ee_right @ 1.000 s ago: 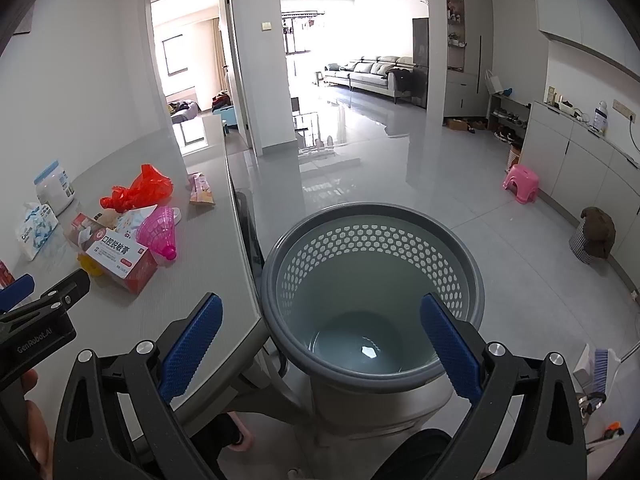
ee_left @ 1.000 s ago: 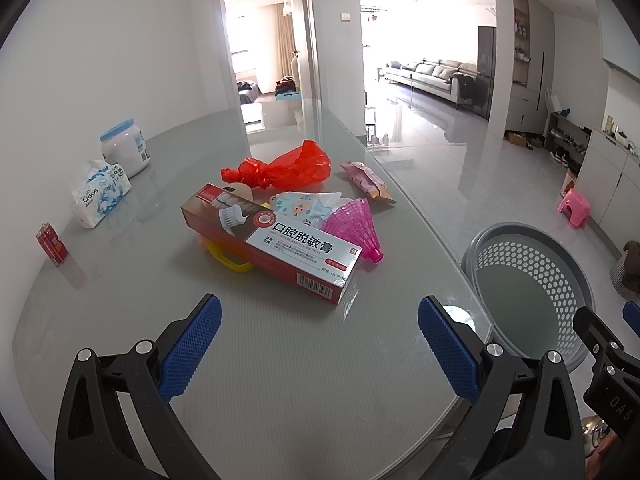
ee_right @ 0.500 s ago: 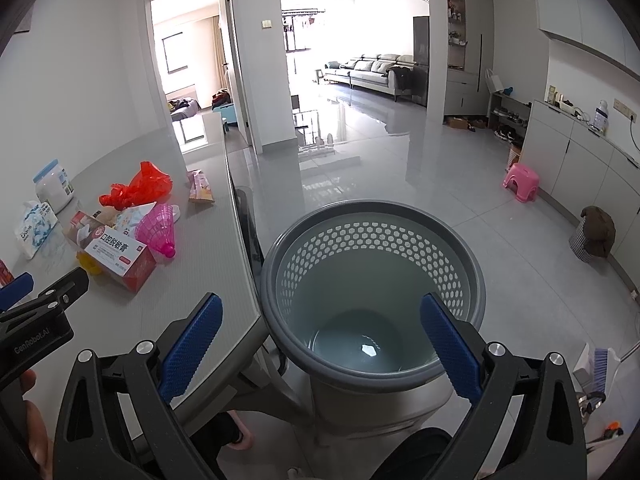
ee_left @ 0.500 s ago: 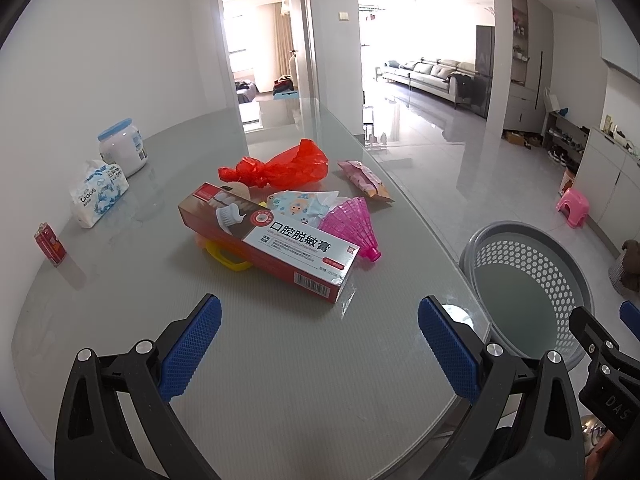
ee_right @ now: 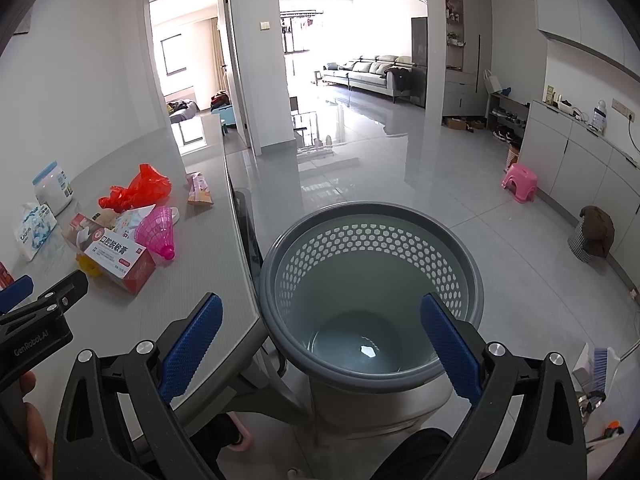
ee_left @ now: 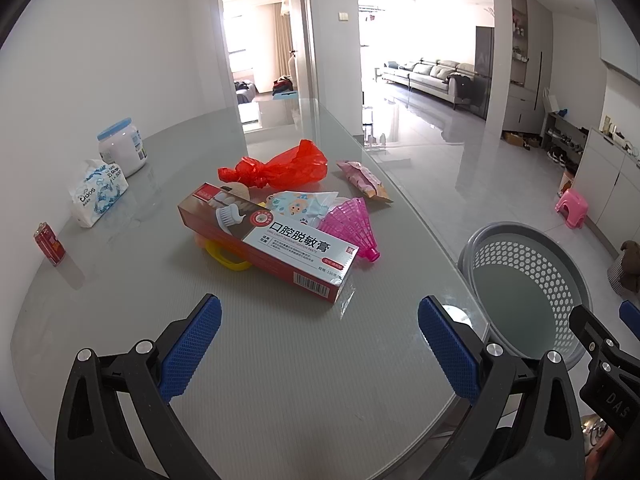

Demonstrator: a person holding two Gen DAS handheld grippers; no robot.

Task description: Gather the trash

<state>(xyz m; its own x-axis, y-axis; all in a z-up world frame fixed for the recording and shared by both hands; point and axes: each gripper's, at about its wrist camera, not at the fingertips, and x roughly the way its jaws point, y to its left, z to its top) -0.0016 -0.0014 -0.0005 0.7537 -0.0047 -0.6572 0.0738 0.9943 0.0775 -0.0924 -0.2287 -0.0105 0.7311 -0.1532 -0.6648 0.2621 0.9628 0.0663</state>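
Observation:
A heap of trash lies mid-table: a red-and-white toothpaste box (ee_left: 272,240) over a yellow item (ee_left: 226,258), a pink shuttlecock (ee_left: 354,226), a crumpled printed wrapper (ee_left: 298,204), a red plastic bag (ee_left: 280,166) and a pink snack packet (ee_left: 364,182). My left gripper (ee_left: 318,344) is open above the table, just short of the box. The right gripper (ee_right: 320,344) hangs open over the empty grey perforated bin (ee_right: 372,292) beside the table edge. In the right wrist view the heap shows at far left, with the box (ee_right: 118,256) nearest.
A white jar with a blue lid (ee_left: 122,146), a tissue pack (ee_left: 96,192) and a small red can (ee_left: 50,238) stand along the table's left side by the wall. A pink stool (ee_right: 520,182) and cabinets line the right of the tiled floor.
The left gripper has drifted slightly; the heap sits a touch lower and left in its view. The right gripper stays over the bin. Both remain open.

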